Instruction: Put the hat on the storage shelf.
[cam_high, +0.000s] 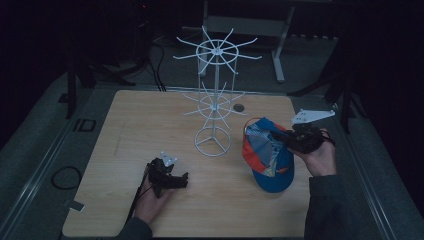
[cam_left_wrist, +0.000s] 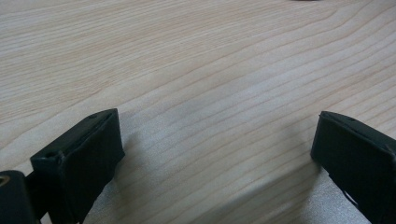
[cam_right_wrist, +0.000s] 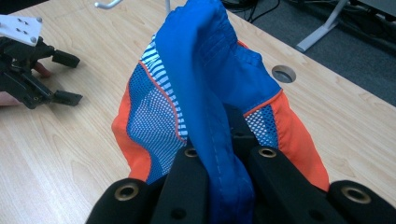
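A blue and orange cap (cam_high: 267, 155) with mesh panels hangs just above the table on the right, its blue brim lowest. My right gripper (cam_high: 277, 136) is shut on the cap's blue fabric (cam_right_wrist: 205, 88), which is pinched between the two black jaws. A white wire display stand (cam_high: 215, 90) with two tiers of radiating hooks rises at the table's middle, left of the cap. My left gripper (cam_high: 184, 180) rests low near the table's front left, jaws wide open over bare wood (cam_left_wrist: 210, 93) with nothing between them. It also appears far off as the other gripper (cam_right_wrist: 65, 79).
The wooden table (cam_high: 140, 130) has a round cable hole (cam_high: 239, 107) behind the stand's right side. Metal table legs (cam_high: 280, 45) and cables lie on the dark floor beyond. A rail runs along each side of the table.
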